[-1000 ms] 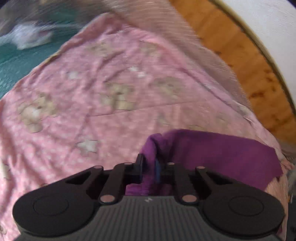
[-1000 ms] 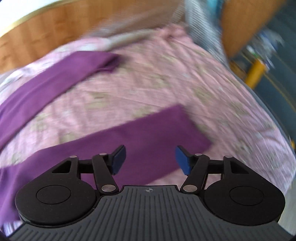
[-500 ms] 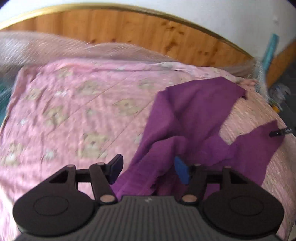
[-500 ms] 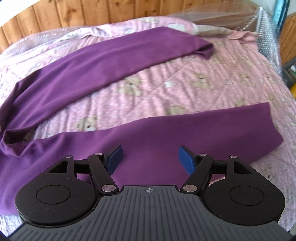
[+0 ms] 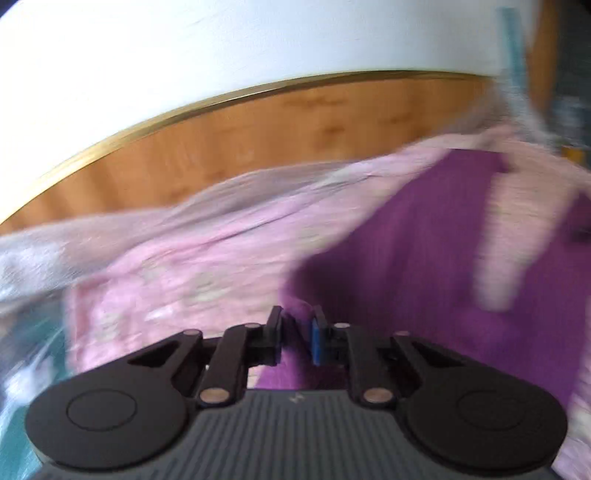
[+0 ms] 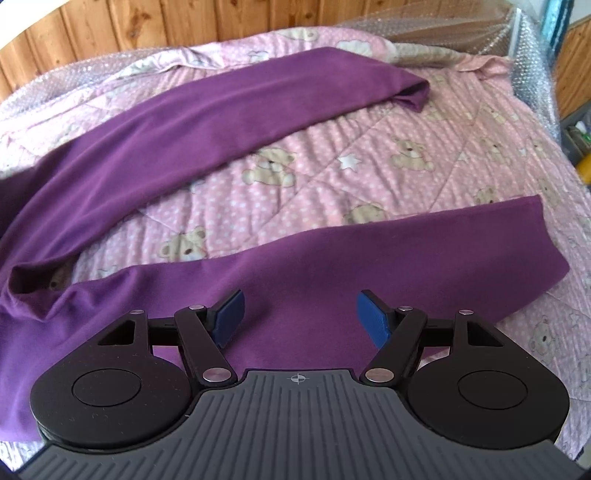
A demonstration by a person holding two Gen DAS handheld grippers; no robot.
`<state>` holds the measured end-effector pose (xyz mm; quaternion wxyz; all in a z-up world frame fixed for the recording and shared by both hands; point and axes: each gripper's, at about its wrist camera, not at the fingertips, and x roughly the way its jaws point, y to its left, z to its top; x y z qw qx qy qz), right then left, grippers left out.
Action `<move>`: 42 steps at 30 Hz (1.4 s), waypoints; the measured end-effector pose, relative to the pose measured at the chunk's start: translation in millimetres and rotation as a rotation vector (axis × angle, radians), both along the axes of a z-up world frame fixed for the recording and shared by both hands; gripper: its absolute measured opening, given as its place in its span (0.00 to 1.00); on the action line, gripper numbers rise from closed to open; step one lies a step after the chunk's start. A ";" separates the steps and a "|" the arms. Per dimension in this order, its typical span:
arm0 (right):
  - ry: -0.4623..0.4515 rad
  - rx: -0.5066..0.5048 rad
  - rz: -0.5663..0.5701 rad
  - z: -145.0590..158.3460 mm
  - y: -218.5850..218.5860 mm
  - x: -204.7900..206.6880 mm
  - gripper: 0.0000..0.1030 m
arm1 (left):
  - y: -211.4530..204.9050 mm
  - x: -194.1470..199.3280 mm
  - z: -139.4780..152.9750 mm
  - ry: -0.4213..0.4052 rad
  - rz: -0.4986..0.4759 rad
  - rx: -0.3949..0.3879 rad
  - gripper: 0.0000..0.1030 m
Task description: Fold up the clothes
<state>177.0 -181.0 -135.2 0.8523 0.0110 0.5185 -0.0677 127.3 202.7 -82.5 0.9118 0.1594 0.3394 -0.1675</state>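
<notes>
Garment (image 6: 229, 122) purple (soft knit) | left gripper (image 5: 297, 334) pinching | right gripper (image 6: 299, 317) spread

We are in a bedroom of a home: we see a bed with a pink teddy-bear quilt (image 6: 369, 122), a wooden plank wall (image 6: 147, 22) behind it, and bubble wrap (image 6: 532, 74) along the bed's edges.

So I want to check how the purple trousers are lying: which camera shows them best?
Right wrist view: the purple trousers are sharp, both legs spread across the pink quilt. Left wrist view is motion-blurred, showing only fabric pinched in the left gripper.
</notes>
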 end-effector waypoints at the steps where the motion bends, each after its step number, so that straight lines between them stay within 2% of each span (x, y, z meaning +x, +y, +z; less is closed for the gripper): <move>1: 0.010 0.002 -0.003 -0.7 0.6 1.5 0.69 | -13.5 -12.8 -10.1 0.024 -0.078 0.046 0.23; 3: 0.008 0.101 0.040 7.8 17.3 10.1 0.69 | -38.0 -36.7 -29.3 0.074 -0.219 0.127 0.23; 5: -0.005 0.227 0.112 18.9 43.0 20.7 0.69 | -34.0 -43.1 -37.5 0.122 -0.192 0.087 0.32; 6: -0.015 0.302 0.163 25.4 60.3 27.2 0.69 | -29.6 -44.2 -39.7 0.130 -0.168 0.066 0.33; 8: 0.000 0.425 0.285 30.1 106.2 44.4 0.76 | -20.9 -46.5 -44.2 0.145 -0.122 0.024 0.38; 10: 0.063 0.555 0.366 19.1 148.6 62.5 0.81 | -16.3 -49.1 -43.9 0.146 -0.106 0.004 0.40; 12: 0.153 0.613 0.391 -1.6 186.6 78.7 0.81 | -14.4 -51.6 -39.8 0.136 -0.112 0.001 0.42; 13: 0.179 0.589 0.397 -11.1 201.8 84.0 0.79 | -12.2 -50.6 -36.4 0.122 -0.116 0.003 0.46; 15: 0.225 0.512 0.401 -29.1 227.7 92.1 0.67 | -3.5 -46.5 -29.6 0.103 -0.118 -0.003 0.51; 16: 0.237 0.506 0.407 -34.3 233.2 93.9 0.44 | 2.0 -43.0 -27.4 0.102 -0.119 -0.012 0.53; 17: 0.249 0.500 0.412 -39.3 238.5 95.7 0.15 | 5.6 -35.6 -30.5 0.129 -0.135 -0.036 0.54; 19: 0.238 0.497 0.439 -39.7 241.6 95.4 0.05 | 12.7 -20.8 -36.7 0.182 -0.166 -0.083 0.56; 21: 0.192 0.468 0.492 -33.2 243.5 93.7 0.02 | 19.8 -6.0 -43.0 0.235 -0.197 -0.131 0.59; 24: 0.076 0.463 0.598 -14.3 243.2 92.7 0.01 | 30.6 16.2 -52.3 0.314 -0.244 -0.202 0.58; 26: 0.052 0.489 0.614 -8.8 241.4 96.3 0.01 | 36.8 30.5 -59.1 0.364 -0.269 -0.244 0.55; 27: 0.051 0.475 0.612 -9.3 245.2 98.8 0.01 | 35.5 35.1 -64.7 0.374 -0.255 -0.236 0.44; 28: 0.049 0.461 0.610 -9.9 249.0 101.2 0.01 | 34.9 38.6 -68.1 0.392 -0.249 -0.237 0.25; 30: 0.047 0.438 0.590 -12.7 252.3 105.0 0.03 | 34.5 37.1 -63.7 0.377 -0.274 -0.246 0.20; 31: 0.042 0.440 0.564 -14.0 247.3 104.8 0.07 | 36.8 34.4 -57.2 0.357 -0.281 -0.240 0.11; 32: 0.038 0.443 0.537 -15.3 242.1 104.7 0.14 | 43.8 31.1 -47.5 0.325 -0.267 -0.236 0.11; 33: 0.026 0.445 0.505 -14.6 233.4 104.4 0.16 | 58.2 29.4 -35.6 0.285 -0.217 -0.249 0.11; 35: -0.008 0.464 0.431 -12.2 213.9 104.5 0.22 | 112.2 31.5 -12.0 0.178 -0.008 -0.329 0.12; 36: -0.023 0.485 0.382 -11.0 201.5 106.3 0.28 | 152.3 37.4 -8.2 0.126 0.200 -0.397 0.12; 37: -0.037 0.506 0.333 -10.0 189.2 108.1 0.40 | 193.6 41.9 -14.6 0.107 0.417 -0.485 0.15; 39: -0.038 0.494 0.272 -13.9 169.0 110.9 0.43 | 251.9 44.8 -46.0 0.179 0.645 -0.685 0.15; 40: -0.038 0.487 0.242 -15.8 158.9 112.3 0.43 | 255.4 49.2 -56.8 0.219 0.666 -0.669 0.15; 41: -0.024 0.467 0.226 -17.9 150.2 113.2 0.43 | 249.9 55.0 -63.0 0.248 0.675 -0.597 0.12; 42: -0.029 0.439 0.215 -15.8 138.1 113.3 0.43 | 242.0 58.6 -66.2 0.262 0.653 -0.556 0.13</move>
